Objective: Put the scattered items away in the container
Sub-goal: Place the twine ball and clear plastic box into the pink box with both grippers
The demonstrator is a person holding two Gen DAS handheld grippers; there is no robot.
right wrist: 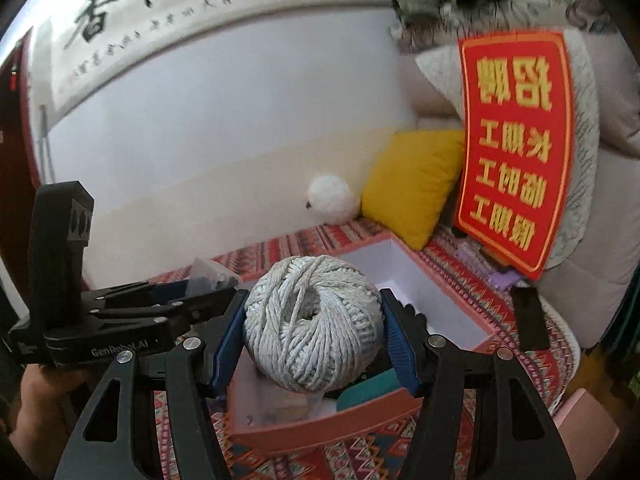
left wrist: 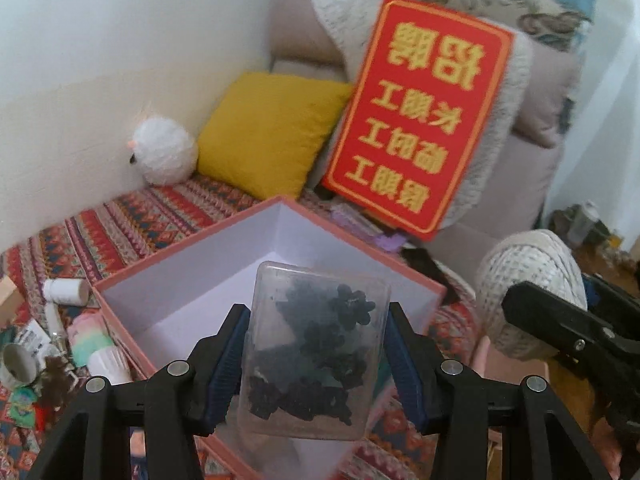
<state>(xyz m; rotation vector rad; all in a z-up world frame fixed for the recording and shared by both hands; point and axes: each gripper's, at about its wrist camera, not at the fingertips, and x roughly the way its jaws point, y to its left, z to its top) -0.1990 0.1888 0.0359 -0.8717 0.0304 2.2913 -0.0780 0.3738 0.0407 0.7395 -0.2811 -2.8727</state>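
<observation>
My left hand-held gripper [left wrist: 316,354] clamps the clear, stiff plastic case of dark clips [left wrist: 314,350] by its long sides above the pink cardboard box [left wrist: 132,316]; light, probably slippery. The right hand-held gripper [right wrist: 312,334] squeezes the soft, grippy white twine ball [right wrist: 312,324] over the box's near end

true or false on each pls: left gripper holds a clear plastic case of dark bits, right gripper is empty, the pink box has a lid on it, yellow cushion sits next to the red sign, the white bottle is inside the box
1. The left gripper holds a clear plastic case of dark bits. True.
2. The right gripper is empty. False: it is shut on a ball of white string.
3. The pink box has a lid on it. False: it is open, white inside showing.
4. The yellow cushion sits next to the red sign. True.
5. The white bottle is inside the box. False: it lies outside on the patterned cloth.
</observation>
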